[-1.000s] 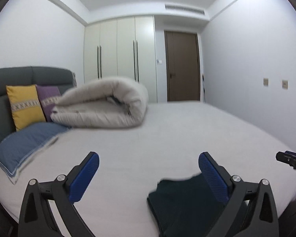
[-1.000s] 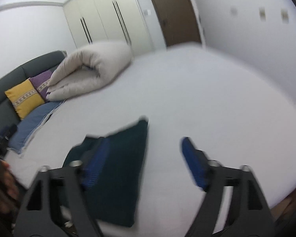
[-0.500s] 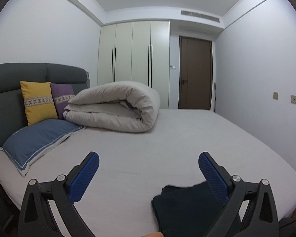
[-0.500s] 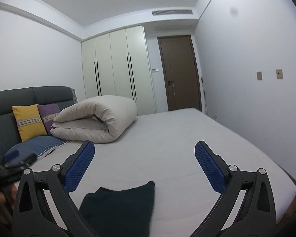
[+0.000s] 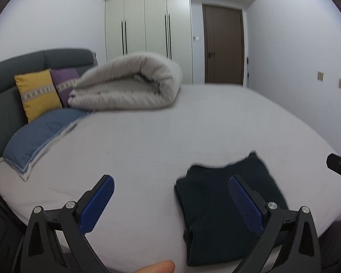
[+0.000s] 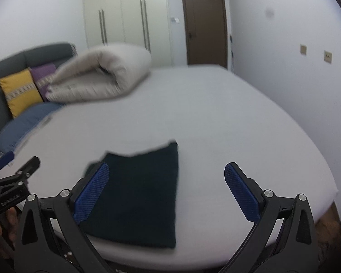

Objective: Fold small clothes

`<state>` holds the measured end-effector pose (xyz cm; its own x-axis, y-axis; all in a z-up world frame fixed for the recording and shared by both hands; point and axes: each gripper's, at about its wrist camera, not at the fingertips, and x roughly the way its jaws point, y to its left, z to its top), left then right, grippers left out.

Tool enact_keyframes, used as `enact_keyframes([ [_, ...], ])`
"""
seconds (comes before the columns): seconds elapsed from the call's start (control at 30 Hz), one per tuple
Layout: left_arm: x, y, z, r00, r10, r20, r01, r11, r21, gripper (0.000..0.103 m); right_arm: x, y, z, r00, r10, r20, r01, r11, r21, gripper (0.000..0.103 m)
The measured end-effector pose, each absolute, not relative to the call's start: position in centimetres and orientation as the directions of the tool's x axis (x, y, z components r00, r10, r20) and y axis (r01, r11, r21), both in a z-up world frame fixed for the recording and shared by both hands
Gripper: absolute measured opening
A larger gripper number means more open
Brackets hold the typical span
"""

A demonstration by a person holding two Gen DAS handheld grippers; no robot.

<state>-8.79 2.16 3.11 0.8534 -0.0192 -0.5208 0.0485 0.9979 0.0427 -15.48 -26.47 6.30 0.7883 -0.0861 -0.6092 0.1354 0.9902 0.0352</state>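
Setting: a bedroom, seen from two fisheye cameras looking forward along hand-held claws.
Bed: a wide bed with a pale grey sheet (image 5: 193, 136) fills most of both views.
Garment: a dark navy folded cloth garment (image 6: 138, 195) lies flat on the sheet near the bed's closest edge; at about 5 o'clock in the left wrist view (image 5: 218, 207) and about 7 o'clock in the right wrist view.
Left claw: the left claw (image 5: 170, 201), black with blue ribbed pads, stands spread wide with nothing pinched; its right-hand finger overlaps the garment in the picture, and contact cannot be told.
Right claw: the right claw (image 6: 167, 190) is spread as wide as it goes, having just been opening; nothing is clamped, and only part of the garment lies in the gap between its fingers.
Duvet: a rolled cream quilted duvet (image 5: 129, 86) sits at 11 o'clock, well apart from the garment.
Cushions: a yellow square cushion (image 5: 37, 93), a purple cushion (image 5: 64, 80) and a blue pillow (image 5: 38, 136) rest by the grey upholstered headboard (image 5: 11, 72) at 9 to 10 o'clock.
Background: cream wardrobe doors (image 5: 147, 34) and a brown door (image 5: 224, 45) at 12 o'clock.
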Motion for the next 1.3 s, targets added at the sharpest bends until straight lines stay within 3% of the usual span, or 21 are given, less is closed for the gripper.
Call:
enact_keyframes([
  [0.13, -7.2, 2.2, -0.3, 0.765, -0.015, -0.644, 0.048, 0.998, 0.033, 0.103, -13.8, -26.9, 2.5, 0.724, -0.092, -0.683, 0.158, 0.987, 0.035, 0.103],
  [0.3, -6.4, 2.2, -3.2, 0.692, -0.005, -0.722, 0.039, 0.999, 0.030, 0.103, -12.1, -27.8, -1.5, 0.663, -0.086, -0.744, 0.172, 0.984, 0.039, 0.103],
  [0.77, -5.9, 2.6, -5.2, 0.638, -0.015, -0.769, 0.035, 0.999, 0.010, 0.103, -9.3, -28.0, -7.7, 0.573, -0.075, -0.816, 0.148, 0.989, 0.013, 0.103],
  [1.3, -5.8, 2.6, -5.7, 0.627, -0.016, -0.779, 0.043, 0.999, 0.014, 0.103, -8.9, -27.7, -8.5, 0.553, -0.067, -0.830, 0.141, 0.990, 0.014, 0.103],
])
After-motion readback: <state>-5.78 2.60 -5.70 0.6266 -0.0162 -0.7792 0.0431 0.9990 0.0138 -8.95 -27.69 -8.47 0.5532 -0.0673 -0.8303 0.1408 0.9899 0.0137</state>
